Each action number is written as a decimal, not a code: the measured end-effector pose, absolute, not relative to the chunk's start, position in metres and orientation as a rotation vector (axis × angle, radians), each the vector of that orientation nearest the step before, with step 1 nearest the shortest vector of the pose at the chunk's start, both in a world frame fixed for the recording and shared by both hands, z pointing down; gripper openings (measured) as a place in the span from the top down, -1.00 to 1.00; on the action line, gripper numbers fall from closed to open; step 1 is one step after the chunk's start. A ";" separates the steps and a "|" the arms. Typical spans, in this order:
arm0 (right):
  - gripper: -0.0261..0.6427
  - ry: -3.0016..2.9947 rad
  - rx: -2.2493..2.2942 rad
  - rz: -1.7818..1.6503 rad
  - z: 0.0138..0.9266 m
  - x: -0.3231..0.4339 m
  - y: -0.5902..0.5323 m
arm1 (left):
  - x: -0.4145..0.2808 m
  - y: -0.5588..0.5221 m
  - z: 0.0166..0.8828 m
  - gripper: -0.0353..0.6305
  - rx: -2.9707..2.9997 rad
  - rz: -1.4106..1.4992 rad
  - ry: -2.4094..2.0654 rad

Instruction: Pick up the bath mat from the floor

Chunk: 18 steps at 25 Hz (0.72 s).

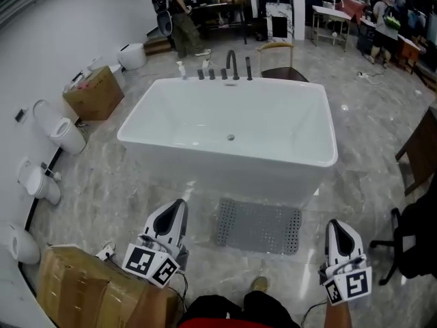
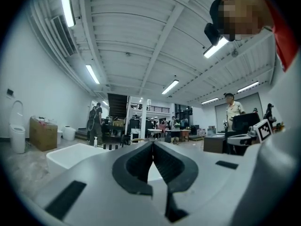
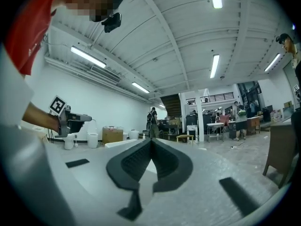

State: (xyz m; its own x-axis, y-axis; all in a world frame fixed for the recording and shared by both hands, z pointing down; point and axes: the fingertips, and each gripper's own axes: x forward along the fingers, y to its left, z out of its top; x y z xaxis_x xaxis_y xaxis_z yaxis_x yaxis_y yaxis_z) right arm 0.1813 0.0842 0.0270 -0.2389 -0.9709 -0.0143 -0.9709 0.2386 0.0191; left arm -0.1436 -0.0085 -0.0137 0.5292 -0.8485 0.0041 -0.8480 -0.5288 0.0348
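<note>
A grey perforated bath mat [image 1: 259, 225] lies flat on the marble floor right in front of the white bathtub [image 1: 232, 125]. My left gripper [image 1: 179, 206] hovers to the mat's left, shut and empty, its tips [image 2: 153, 144] pointing level across the room. My right gripper [image 1: 335, 225] hangs to the mat's right, also shut with nothing in it; its tips [image 3: 151, 141] meet too. Neither touches the mat. The mat is not seen in either gripper view.
Cardboard boxes [image 1: 93, 93] and several toilets [image 1: 60, 130] line the left wall. Another box [image 1: 89, 285] sits near my left side. A dark chair [image 1: 418, 157] and an office chair [image 1: 410, 248] stand at right. A person [image 1: 179, 16] stands beyond the tub.
</note>
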 end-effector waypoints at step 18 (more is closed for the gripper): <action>0.91 -2.310 2.013 0.130 0.132 0.216 -0.018 | -0.137 -0.126 0.130 0.86 2.628 0.198 -1.488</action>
State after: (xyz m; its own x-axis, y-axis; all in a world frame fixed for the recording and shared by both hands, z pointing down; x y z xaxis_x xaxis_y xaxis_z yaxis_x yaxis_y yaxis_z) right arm 0.2156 -0.0180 0.1323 -0.1369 -0.9842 0.1120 -0.9906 0.1362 -0.0145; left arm -0.1367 -0.1262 0.1303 0.5095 -0.8436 0.1695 -0.8586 -0.5115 0.0350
